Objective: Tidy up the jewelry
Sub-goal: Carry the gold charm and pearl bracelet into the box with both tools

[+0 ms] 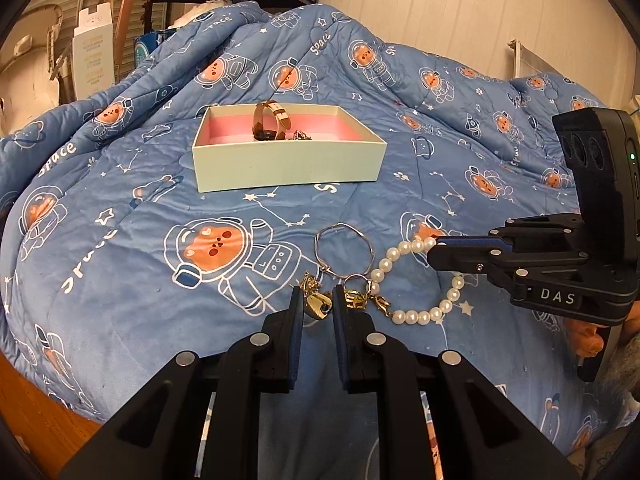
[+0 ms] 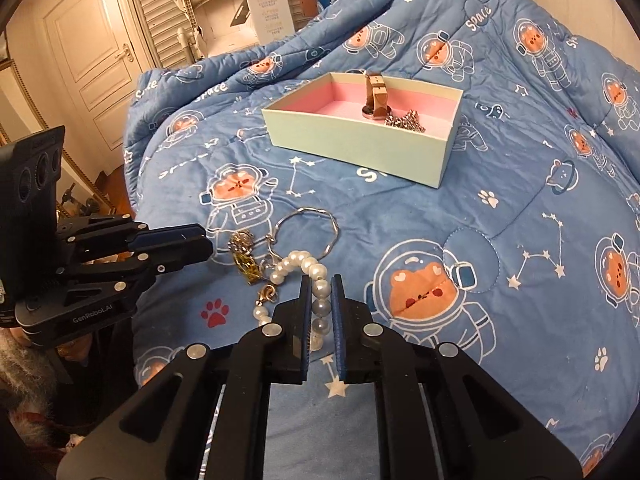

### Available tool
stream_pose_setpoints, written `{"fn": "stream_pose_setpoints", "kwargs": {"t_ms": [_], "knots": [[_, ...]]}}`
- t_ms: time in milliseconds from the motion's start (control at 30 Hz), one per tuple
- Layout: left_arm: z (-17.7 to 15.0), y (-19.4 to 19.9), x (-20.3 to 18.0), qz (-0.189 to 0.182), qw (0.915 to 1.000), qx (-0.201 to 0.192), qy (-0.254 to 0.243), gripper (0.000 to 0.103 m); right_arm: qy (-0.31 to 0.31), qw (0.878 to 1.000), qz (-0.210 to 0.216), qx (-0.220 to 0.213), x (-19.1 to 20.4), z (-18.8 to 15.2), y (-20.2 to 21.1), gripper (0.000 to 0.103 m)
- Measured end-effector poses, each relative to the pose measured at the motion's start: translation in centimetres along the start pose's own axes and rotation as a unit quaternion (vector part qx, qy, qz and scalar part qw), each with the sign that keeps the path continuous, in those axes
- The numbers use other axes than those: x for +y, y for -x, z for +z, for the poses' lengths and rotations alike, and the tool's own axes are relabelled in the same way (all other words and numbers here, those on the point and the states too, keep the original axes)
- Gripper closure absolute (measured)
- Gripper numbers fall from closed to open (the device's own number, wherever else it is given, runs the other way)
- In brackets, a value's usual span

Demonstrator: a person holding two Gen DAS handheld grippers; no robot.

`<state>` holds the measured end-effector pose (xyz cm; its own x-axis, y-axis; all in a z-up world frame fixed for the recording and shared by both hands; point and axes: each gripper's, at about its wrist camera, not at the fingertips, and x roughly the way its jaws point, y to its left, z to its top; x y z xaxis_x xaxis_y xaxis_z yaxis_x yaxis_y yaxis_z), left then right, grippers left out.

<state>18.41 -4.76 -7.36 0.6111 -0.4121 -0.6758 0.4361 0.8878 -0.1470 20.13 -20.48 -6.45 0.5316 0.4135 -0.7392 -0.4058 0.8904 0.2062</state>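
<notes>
Left gripper [image 1: 318,306] pinches gold heart charm [image 1: 318,305]; right gripper [image 2: 321,300] clamps pearl bracelet [image 2: 308,276] — both on blue quilt [image 2: 400,208], nearer the cameras than mint box [image 2: 360,144] — watch [image 2: 376,96] inside.

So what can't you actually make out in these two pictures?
- Box floor: in the left view the near wall hides it, and the chain is only a sliver.
- Heart charm: its sides are hidden by the left gripper.
- Pearl bracelet: the right gripper covers its near end, so contact is unclear.
</notes>
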Motion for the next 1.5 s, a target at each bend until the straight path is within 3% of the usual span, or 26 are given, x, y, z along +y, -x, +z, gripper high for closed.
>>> {"fn": "stream_pose_setpoints", "kwargs": {"t_ms": [533, 733, 1167, 1500], "knots": [[4.6, 2.5, 0.4, -0.004, 0.9991, -0.041, -0.006, 0.089, 0.028, 0.998, 0.035, -0.048, 1.6, 4.8, 3.1, 0.093], [7.0, 2.1, 0.7, -0.002, 0.9985, -0.052, -0.016, 0.089, 0.045, 0.996, 0.028, -0.072, 1.2, 7.8, 3.6, 0.093], [14.4, -2.7, 3.8, 0.001, 0.9992, -0.039, -0.001, 0.089, 0.031, 0.995, -0.004, -0.099, -2.4, 15.2, 1.5, 0.093], [16.7, -7.9, 6.2, 0.007, 0.9997, 0.005, 0.025, 0.089, -0.003, 0.999, 0.0, -0.052, -5.0, 17.2, -3.9, 0.093]]}}
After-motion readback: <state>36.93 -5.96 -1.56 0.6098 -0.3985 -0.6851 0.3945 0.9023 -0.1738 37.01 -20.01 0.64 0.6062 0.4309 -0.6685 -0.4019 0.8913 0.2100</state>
